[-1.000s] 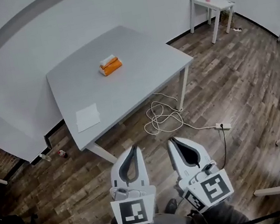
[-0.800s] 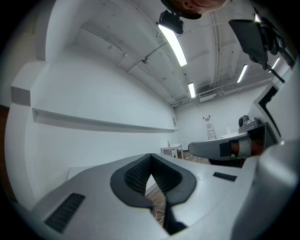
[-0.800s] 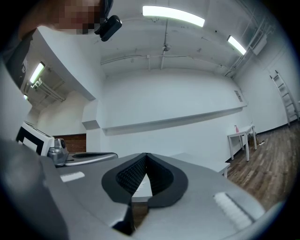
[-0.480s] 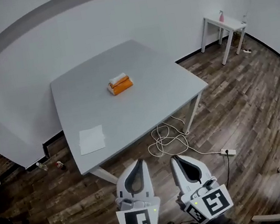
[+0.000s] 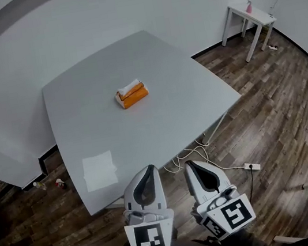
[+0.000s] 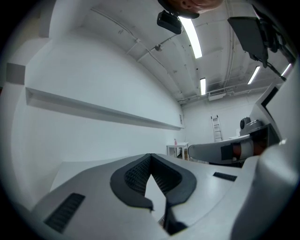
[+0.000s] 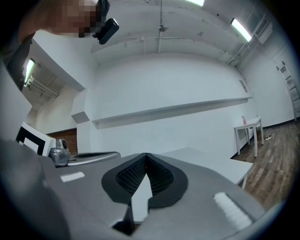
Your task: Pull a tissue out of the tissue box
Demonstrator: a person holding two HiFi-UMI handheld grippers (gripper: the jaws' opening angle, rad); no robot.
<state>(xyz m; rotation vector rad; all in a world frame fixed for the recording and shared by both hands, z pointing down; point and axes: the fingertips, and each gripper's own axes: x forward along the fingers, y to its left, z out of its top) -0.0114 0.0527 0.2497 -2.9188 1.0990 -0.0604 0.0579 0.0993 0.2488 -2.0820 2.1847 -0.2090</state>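
Note:
An orange tissue box (image 5: 132, 94) with a white tissue (image 5: 128, 87) sticking out of its top stands near the middle of the grey table (image 5: 170, 116) in the head view. My left gripper (image 5: 148, 169) and right gripper (image 5: 189, 164) are side by side at the table's near edge, far short of the box. Both point level toward it. The left gripper (image 6: 149, 155) has its dark pads closed tip to tip with nothing between them. On the right gripper (image 7: 145, 154) the pads likewise meet, empty. Neither gripper view shows the box.
A white sheet (image 5: 99, 170) lies on the table's near left corner. A looped cable (image 5: 192, 157) and power strip (image 5: 252, 165) lie on the wood floor under the table's right side. A small white table (image 5: 249, 13) with a pink bottle (image 5: 249, 5) stands at the back right wall.
Both grippers and the head view have advanced toward the table. The table looks larger, and the gripper tips, earlier over the floor, now reach its near edge. Both stay shut.

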